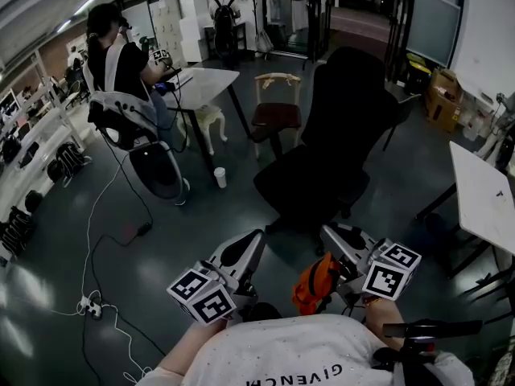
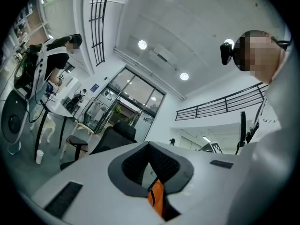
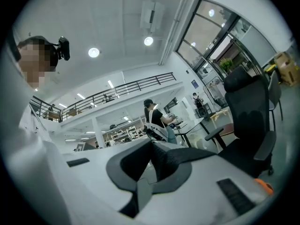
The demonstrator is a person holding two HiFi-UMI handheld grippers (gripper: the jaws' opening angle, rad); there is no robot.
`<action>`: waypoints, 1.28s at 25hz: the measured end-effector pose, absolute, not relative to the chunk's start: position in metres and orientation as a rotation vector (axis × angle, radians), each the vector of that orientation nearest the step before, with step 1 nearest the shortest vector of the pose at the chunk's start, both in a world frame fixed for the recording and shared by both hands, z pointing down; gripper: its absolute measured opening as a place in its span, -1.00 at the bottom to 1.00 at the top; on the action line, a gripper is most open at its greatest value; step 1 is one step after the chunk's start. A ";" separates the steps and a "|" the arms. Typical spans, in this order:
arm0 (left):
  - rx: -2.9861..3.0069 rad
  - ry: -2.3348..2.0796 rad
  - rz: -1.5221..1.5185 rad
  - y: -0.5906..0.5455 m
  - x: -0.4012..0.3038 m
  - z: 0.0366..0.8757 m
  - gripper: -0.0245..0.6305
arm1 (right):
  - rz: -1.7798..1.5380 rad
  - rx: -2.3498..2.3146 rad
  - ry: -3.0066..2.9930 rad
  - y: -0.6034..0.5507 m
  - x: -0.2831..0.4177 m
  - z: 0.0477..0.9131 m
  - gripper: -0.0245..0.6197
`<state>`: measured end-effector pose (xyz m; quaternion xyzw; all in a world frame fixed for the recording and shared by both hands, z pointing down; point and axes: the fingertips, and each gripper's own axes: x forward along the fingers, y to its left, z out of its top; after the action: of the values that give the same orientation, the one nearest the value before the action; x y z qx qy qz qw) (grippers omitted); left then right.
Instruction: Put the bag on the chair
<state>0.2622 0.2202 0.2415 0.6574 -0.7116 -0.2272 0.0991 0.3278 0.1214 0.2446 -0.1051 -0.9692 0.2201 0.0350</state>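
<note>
- The step in hand is the carry: the orange bag [image 1: 315,284] hangs close to the person's chest, between the two grippers and just beside the right one, and is not yet on the chair [image 1: 338,127]
- The left gripper [image 1: 244,252] is closed, and its own view shows an orange strap [image 2: 157,198] pinched between the pads, so this claw grips the bag
- The right gripper [image 1: 334,236] is closed too; a pale grey strip [image 3: 143,189] sits low between its jaws, but whether that belongs to the bag cannot be told
- The black office chair stands straight ahead on the dark floor, its seat [image 1: 302,183] bare and turned toward the person, still apart from both grippers
- A wooden chair [image 1: 276,111] and a white table [image 1: 205,83] stand further back to the left – neither blocks the way
- The next move likely calls for bringing both grippers forward over the black seat and lowering the bag until it rests there before the jaws part
- The risk is a soft bag sagging off the front edge of the seat, so it should go well in
</note>
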 end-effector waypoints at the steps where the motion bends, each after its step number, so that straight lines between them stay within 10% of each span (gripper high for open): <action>1: 1.942 -2.111 -0.663 0.218 0.252 0.243 -0.93 | 0.683 -0.322 -2.978 0.119 0.318 0.245 -0.93; 32: 2.242 -1.772 -0.305 0.148 -0.067 0.255 -0.93 | 0.702 0.044 -3.089 0.069 0.003 0.215 -0.93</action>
<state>-0.0666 0.1481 0.2554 0.7731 -0.6111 -0.1051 0.1335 0.0026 0.0687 0.2146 0.0139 -0.9749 0.2216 -0.0132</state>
